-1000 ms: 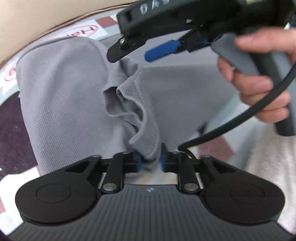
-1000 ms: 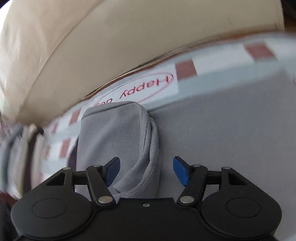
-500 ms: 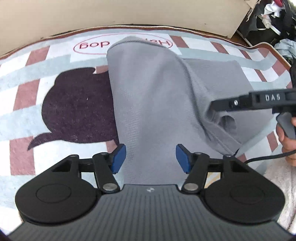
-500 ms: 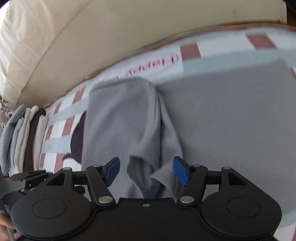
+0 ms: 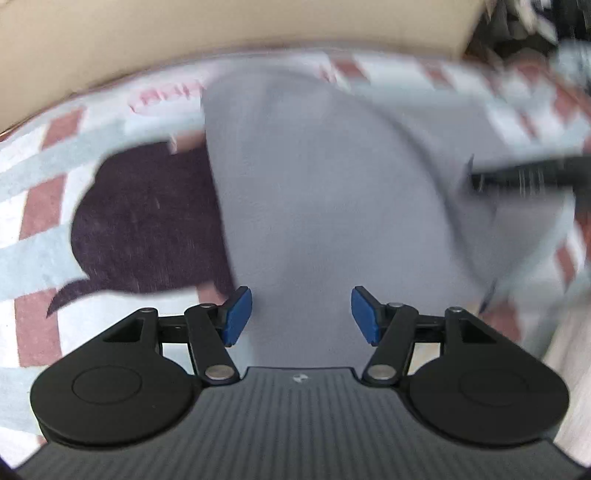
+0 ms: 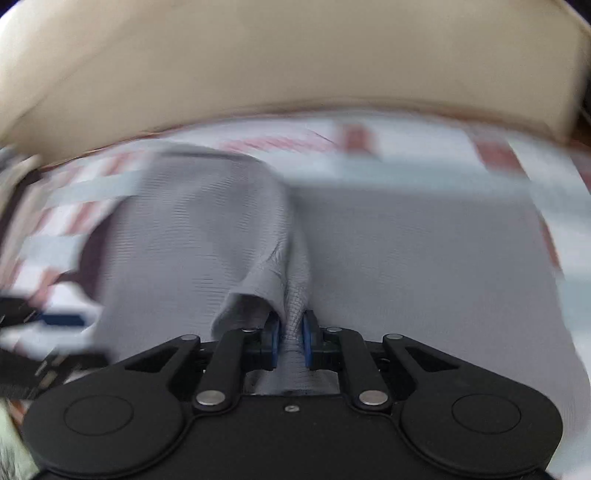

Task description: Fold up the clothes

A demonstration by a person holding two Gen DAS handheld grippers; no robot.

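Observation:
A grey knit garment (image 5: 325,192) lies on a patterned rug, one part folded over the rest. My left gripper (image 5: 301,314) hovers open above its near edge, blue pads (image 5: 236,314) apart with only flat cloth below them. In the right wrist view the same grey garment (image 6: 406,258) rises in a bunched ridge into my right gripper (image 6: 290,341), whose jaws are closing and pinch that fold between the blue pads (image 6: 274,339). The right gripper (image 5: 524,177) also shows as a blurred black bar at the right of the left wrist view.
The rug (image 5: 48,206) has white, pale blue and red-brown checks, a dark purple shape (image 5: 147,229) and red lettering. A beige sofa front (image 6: 295,62) runs along the far edge. Clutter (image 5: 535,22) sits at the far right corner.
My left gripper let go of the bunched cloth, opened and drew back over the garment's near edge. My right gripper went from wide open around the fold to pinching it.

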